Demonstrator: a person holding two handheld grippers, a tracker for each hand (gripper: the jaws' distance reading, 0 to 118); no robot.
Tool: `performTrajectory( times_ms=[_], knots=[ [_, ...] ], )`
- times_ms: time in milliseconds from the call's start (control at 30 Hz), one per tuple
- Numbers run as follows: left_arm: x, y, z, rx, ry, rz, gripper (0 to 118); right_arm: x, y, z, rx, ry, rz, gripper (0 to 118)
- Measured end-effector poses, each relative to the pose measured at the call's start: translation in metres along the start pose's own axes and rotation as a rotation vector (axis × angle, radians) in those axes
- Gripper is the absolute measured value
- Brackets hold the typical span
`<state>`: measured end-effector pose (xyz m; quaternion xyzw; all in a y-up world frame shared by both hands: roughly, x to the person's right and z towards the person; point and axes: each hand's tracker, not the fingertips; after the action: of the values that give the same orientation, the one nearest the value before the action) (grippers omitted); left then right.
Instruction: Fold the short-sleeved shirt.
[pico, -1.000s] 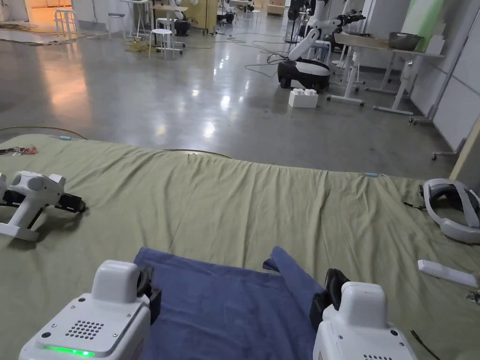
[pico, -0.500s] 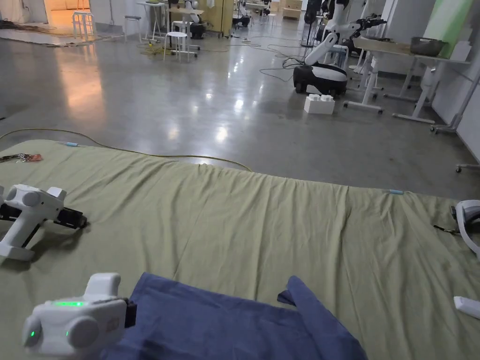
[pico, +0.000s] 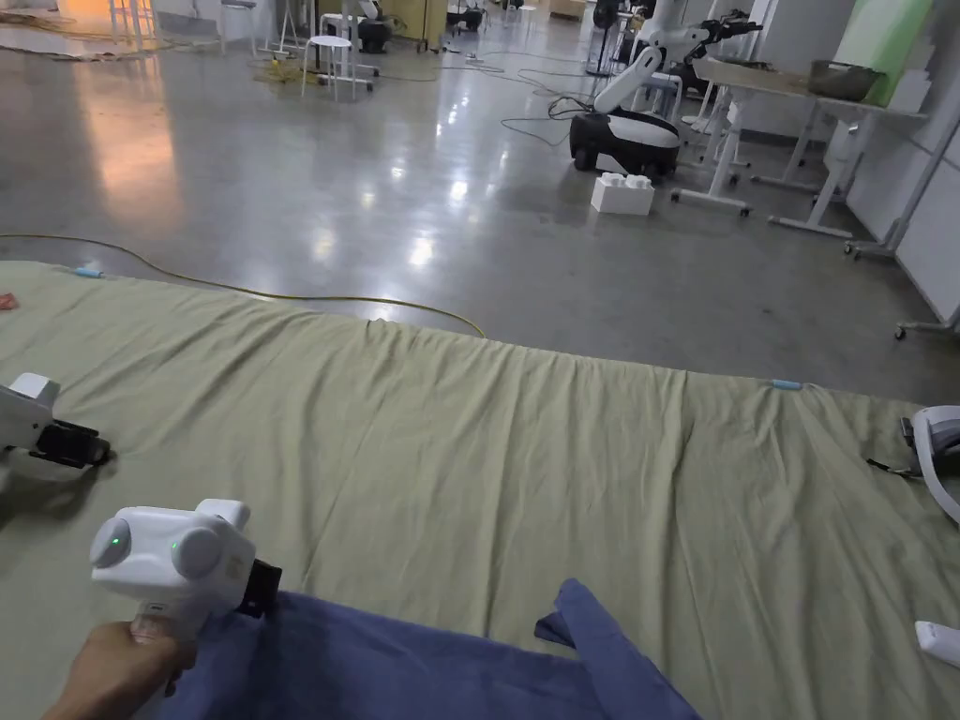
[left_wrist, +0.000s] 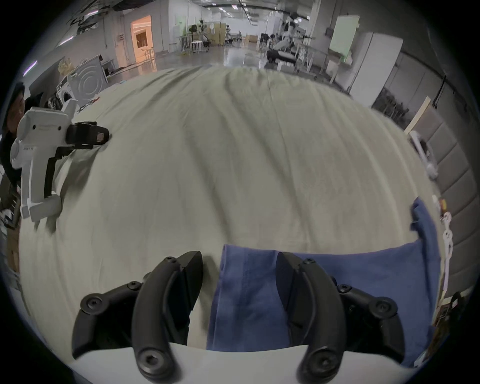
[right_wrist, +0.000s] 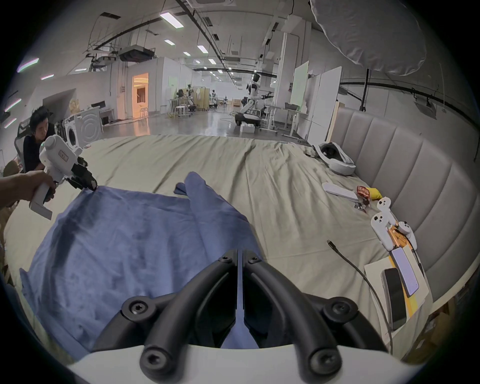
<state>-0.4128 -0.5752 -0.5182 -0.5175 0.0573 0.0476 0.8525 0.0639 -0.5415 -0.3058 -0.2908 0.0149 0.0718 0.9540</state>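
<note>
Soft, limp shirt: right tool pinches its cloth; left tool gapes over 1 corner.

The right gripper has its jaws pressed together on a thin fold of the blue shirt, which lies spread on the green bedsheet. At the shirt's far left corner is the left gripper — a hand holds it. One sleeve stands up.
</note>
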Motion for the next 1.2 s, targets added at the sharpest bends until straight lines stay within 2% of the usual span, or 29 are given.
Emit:
performTrajectory(
  times_ms=[133, 167, 267, 300, 467, 567, 633, 733, 800, 867, 967, 1200],
  knots=[
    [0.014, -0.002, 0.004, 0.026, 0.052, -0.047, 68, 0.009, -0.003, -0.006, -0.029, -0.017, -0.002, 5],
    [0.019, -0.005, 0.006, 0.038, 0.066, -0.078, 61, 0.011, -0.002, -0.007, -0.036, -0.019, -0.005, 5],
    [0.027, -0.009, 0.008, 0.053, 0.048, -0.185, 15, 0.017, 0.0, -0.014, -0.061, -0.02, -0.027, 5],
    [0.029, -0.01, 0.01, 0.049, 0.038, -0.202, 8, 0.019, 0.001, -0.017, -0.072, -0.019, -0.039, 5],
    [0.019, -0.013, 0.037, 0.082, 0.021, -0.191, 6, 0.035, 0.012, -0.035, -0.116, -0.027, -0.07, 6],
    [0.012, -0.016, 0.071, 0.181, 0.049, -0.269, 6, 0.048, 0.025, -0.048, -0.136, -0.047, -0.068, 7],
    [0.006, -0.017, 0.101, 0.246, 0.036, -0.246, 6, 0.057, 0.037, -0.058, -0.141, -0.053, -0.069, 19],
    [-0.003, -0.022, 0.129, 0.296, 0.027, -0.197, 6, 0.068, 0.055, -0.077, -0.176, -0.001, -0.086, 47],
    [-0.008, -0.028, 0.138, 0.325, 0.041, -0.181, 6, 0.072, 0.065, -0.093, -0.205, 0.043, -0.099, 55],
    [-0.015, -0.034, 0.146, 0.332, 0.042, -0.148, 6, 0.071, 0.075, -0.11, -0.233, 0.077, -0.09, 57],
    [-0.021, -0.046, 0.148, 0.322, 0.061, -0.112, 6, 0.065, 0.084, -0.138, -0.306, 0.13, -0.031, 58],
    [-0.023, -0.069, 0.145, 0.295, 0.076, -0.083, 6, 0.046, 0.078, -0.193, -0.463, 0.218, -0.056, 57]
  ],
)
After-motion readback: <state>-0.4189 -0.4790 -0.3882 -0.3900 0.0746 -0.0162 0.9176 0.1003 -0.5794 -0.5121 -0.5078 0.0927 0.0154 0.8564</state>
